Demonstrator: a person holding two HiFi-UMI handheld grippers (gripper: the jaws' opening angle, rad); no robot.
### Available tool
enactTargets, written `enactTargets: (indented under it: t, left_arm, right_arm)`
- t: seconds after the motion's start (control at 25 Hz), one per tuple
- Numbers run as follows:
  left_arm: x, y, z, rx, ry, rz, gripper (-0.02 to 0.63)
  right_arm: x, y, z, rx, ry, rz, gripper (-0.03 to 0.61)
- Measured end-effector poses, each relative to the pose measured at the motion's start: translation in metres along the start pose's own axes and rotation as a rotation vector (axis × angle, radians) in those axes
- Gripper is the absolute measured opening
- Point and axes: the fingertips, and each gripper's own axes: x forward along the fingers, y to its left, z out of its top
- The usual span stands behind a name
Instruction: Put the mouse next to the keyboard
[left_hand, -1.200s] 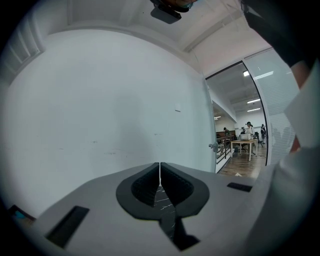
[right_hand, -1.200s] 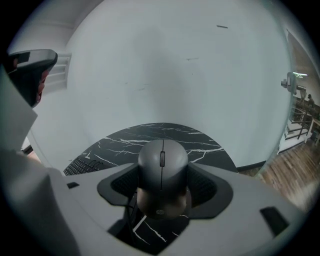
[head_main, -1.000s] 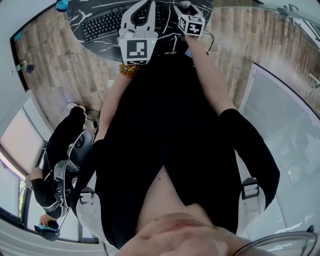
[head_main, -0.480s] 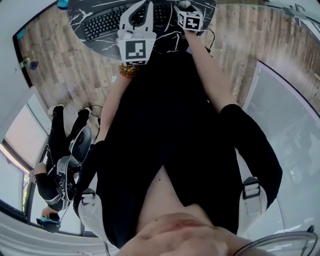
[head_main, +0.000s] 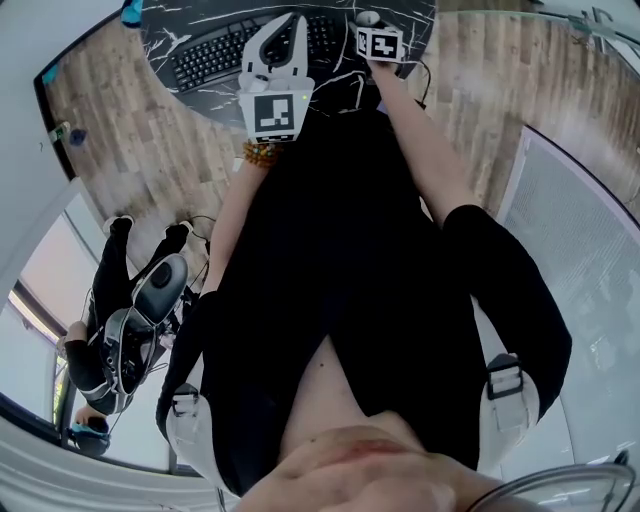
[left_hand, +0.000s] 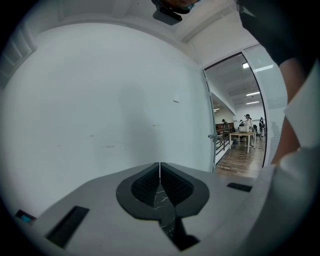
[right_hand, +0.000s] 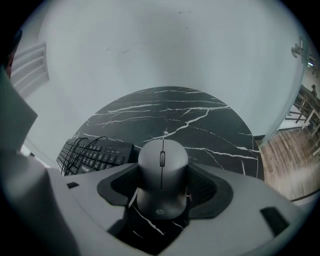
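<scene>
Right gripper (right_hand: 163, 186): jaws closed against both sides of a grey mouse (right_hand: 162, 165), scroll wheel facing up
Mouse: held over the black marble table (right_hand: 200, 115), just right of the keyboard (right_hand: 95, 152); whether it touches the tabletop cannot be told
Keyboard: black, lying on the left part of the round table
Left gripper (left_hand: 160, 169): jaws pressed together with nothing between them, pointed at a white wall (left_hand: 100, 100); in the head view it hangs above the keyboard
Floor (head_main: 110, 130): wood planks around the table
</scene>
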Motion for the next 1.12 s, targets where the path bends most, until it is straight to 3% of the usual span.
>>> enactTargets:
  t: [0.52, 0.92, 1.0, 1.12]
  left_arm:
    - [0.002, 0.001, -0.007, 0.007, 0.027, 0.011, 0.018]
    - [0.011, -0.006, -0.008, 0.003, 0.033, -0.011, 0.018]
    - [0.012, -0.007, -0.007, 0.003, 0.033, -0.01, 0.018]
    - [0.011, -0.008, -0.008, 0.005, 0.033, -0.005, 0.018]
  right_arm:
    - [0.016, -0.001, -0.008, 0.079, 0.043, 0.014, 0.293]
    - [0.017, -0.002, -0.005, 0.002, 0.056, -0.016, 0.293]
    - [0.016, 0.001, -0.012, 0.003, 0.092, -0.016, 0.293]
    - [0.01, 0.01, -0.042, 0.073, 0.25, -0.003, 0.293]
